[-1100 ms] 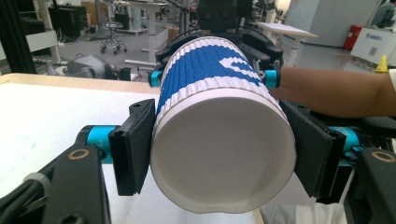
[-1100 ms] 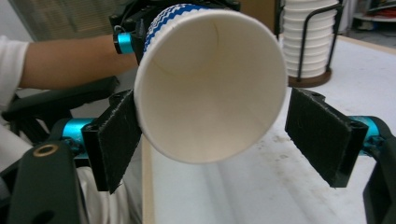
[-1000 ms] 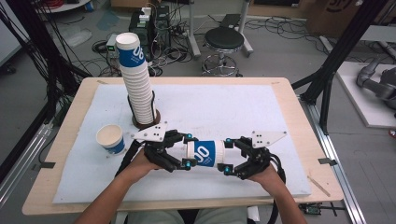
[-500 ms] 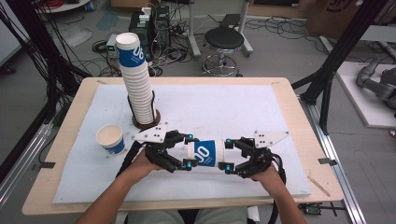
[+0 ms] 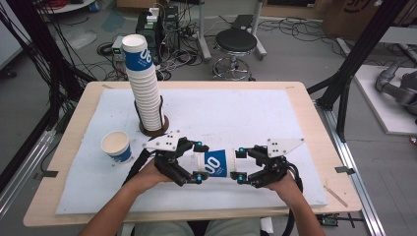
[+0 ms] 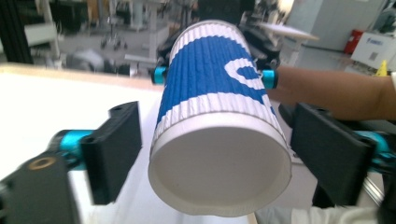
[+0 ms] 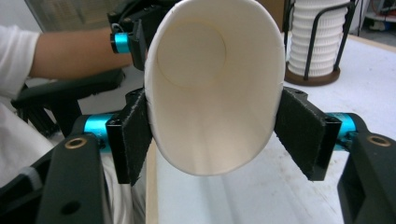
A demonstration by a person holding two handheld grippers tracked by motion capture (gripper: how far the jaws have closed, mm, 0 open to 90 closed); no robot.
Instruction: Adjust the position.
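Note:
A blue-and-white ribbed paper cup (image 5: 216, 164) lies level above the white mat, between the two grippers. My right gripper (image 5: 240, 164) has just been closing and is shut on its mouth end. In the right gripper view the pads (image 7: 135, 135) press the cup (image 7: 215, 93) rim into an oval. My left gripper (image 5: 197, 162) has just been opening at the base end. In the left gripper view the cup (image 6: 219, 116) sits between the jaws with a gap on each side, so the left gripper (image 6: 219, 154) is open.
A tall stack of the same cups (image 5: 146, 93) stands in a wire holder at the back left of the mat. A single upright cup (image 5: 117, 146) sits left of my left hand. The wooden table (image 5: 314, 137) rims the mat; a stool (image 5: 236, 44) stands beyond.
The left gripper's jaws have spread off the cup's base end. The right gripper's jaws have closed onto its mouth end. Both hands and the cup stay in place.

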